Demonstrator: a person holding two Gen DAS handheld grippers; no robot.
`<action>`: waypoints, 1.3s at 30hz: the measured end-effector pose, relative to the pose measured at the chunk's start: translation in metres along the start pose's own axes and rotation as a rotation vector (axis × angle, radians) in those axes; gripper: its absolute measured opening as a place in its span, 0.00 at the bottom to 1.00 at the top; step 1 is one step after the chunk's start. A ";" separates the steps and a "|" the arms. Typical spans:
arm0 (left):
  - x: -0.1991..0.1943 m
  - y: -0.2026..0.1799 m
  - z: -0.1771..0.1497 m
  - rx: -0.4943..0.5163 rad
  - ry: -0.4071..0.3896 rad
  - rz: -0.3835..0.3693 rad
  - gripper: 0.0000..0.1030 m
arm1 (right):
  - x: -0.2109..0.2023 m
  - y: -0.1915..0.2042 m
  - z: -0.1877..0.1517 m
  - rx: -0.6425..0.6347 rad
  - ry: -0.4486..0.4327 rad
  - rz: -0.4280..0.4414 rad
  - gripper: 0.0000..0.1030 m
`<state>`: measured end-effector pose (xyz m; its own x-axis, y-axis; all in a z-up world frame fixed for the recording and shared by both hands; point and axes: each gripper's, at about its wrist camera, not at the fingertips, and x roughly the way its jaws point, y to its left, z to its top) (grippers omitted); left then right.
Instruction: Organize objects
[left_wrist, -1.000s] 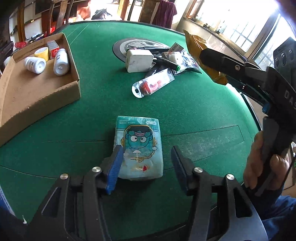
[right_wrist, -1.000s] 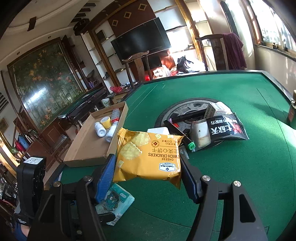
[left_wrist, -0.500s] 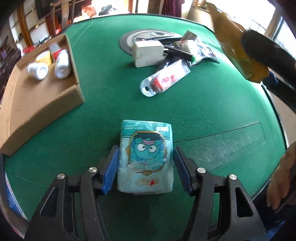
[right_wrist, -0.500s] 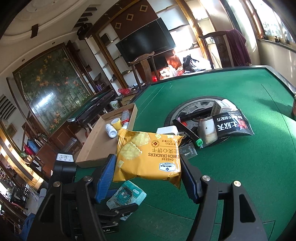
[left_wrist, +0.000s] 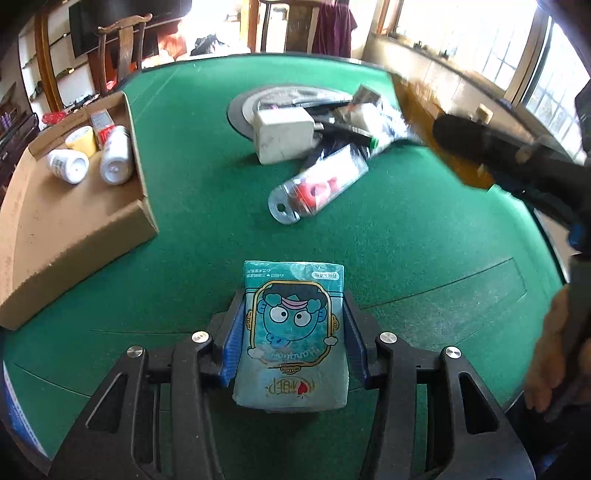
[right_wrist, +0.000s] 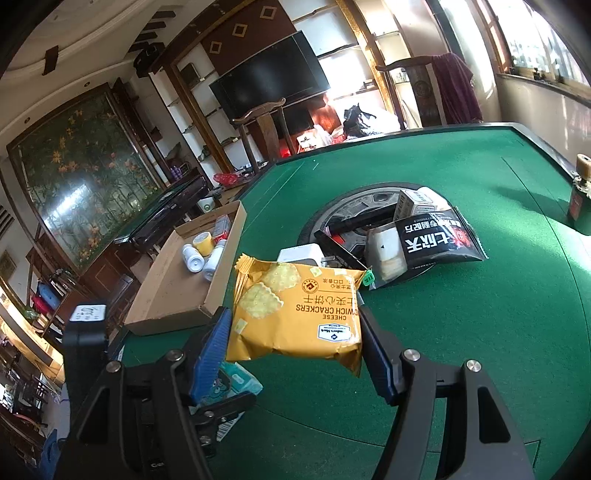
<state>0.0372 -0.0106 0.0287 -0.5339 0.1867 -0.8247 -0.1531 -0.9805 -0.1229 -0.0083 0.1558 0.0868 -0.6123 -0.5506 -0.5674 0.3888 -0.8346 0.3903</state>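
Observation:
A teal tissue pack (left_wrist: 293, 332) with a cartoon face lies on the green table (left_wrist: 207, 229) near its front edge. My left gripper (left_wrist: 293, 314) straddles it, its jaws closing, and the blue pads (left_wrist: 234, 343) press on both sides of the pack. The right wrist view shows the same pack (right_wrist: 236, 380) low at the left. My right gripper (right_wrist: 293, 325) is shut on a yellow cheese cracker packet (right_wrist: 280, 295), held above the table. In the left wrist view that packet (left_wrist: 417, 103) hangs at the upper right.
A shallow cardboard box (left_wrist: 74, 229) at the left holds white bottles (left_wrist: 116, 158) and small items. Around the round centre plate (right_wrist: 354, 206) lie a white box (left_wrist: 284, 133), a clear pack with red parts (left_wrist: 317, 188) and a black snack bag (right_wrist: 436, 240). A hand (left_wrist: 554, 350) is at the right.
My left gripper slid forward around the tissue pack and its jaws came in against both sides. The right gripper kept the cracker packet and hardly moved.

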 end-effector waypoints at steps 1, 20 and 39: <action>-0.005 0.005 -0.001 -0.009 -0.015 -0.004 0.46 | 0.001 0.001 -0.001 -0.007 0.001 -0.004 0.66; -0.098 0.160 0.010 -0.179 -0.234 -0.019 0.46 | 0.056 0.108 0.011 -0.235 0.115 0.008 0.66; -0.020 0.295 0.078 -0.491 -0.094 -0.003 0.46 | 0.258 0.202 0.134 -0.108 0.334 0.081 0.66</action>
<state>-0.0625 -0.2987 0.0522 -0.6099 0.1718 -0.7737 0.2427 -0.8888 -0.3887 -0.1802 -0.1522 0.1167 -0.3246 -0.5759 -0.7503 0.5087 -0.7751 0.3749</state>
